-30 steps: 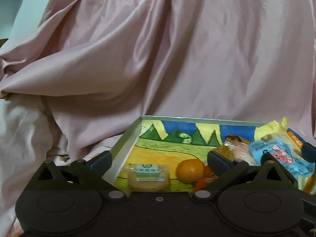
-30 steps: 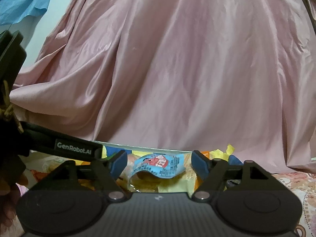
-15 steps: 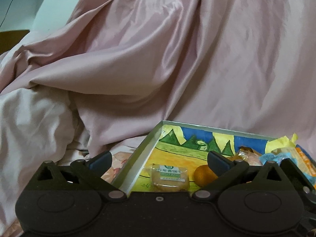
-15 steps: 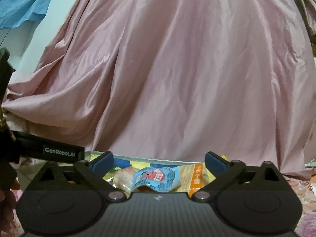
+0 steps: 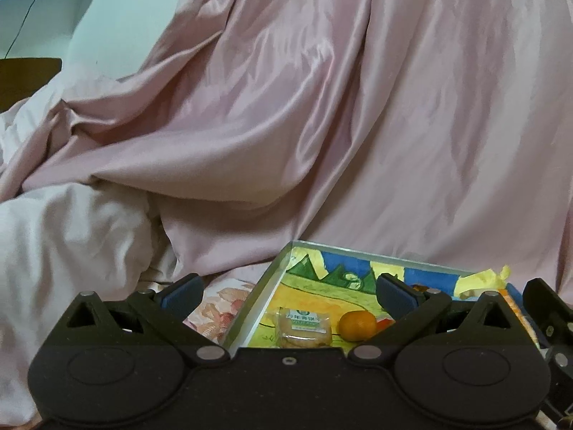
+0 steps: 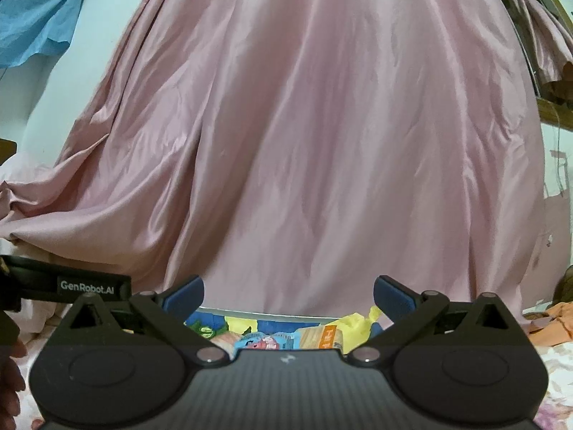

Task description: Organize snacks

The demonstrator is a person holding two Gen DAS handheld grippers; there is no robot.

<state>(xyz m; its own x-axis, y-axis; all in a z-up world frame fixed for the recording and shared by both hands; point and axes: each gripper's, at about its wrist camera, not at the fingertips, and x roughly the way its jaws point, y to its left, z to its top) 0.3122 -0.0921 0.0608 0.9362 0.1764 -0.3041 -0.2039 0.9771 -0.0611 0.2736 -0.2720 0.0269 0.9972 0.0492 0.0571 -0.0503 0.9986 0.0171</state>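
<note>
Left wrist view shows the left gripper (image 5: 288, 295) wide and empty, like the right gripper (image 6: 288, 295), over a painted tray (image 5: 250, 308) already holding a biscuit pack (image 5: 304, 326), an orange (image 5: 357, 324) and wrapped snacks (image 6: 283, 338), so sorting seems nearly done.

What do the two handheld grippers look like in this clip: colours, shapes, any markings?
Both the left gripper and right gripper are matte black, with round pivot housings, triangular cut-out linkages, silver rivets and blue finger pads. A black bar in the right view reads GenRobot.AI in white.
</note>
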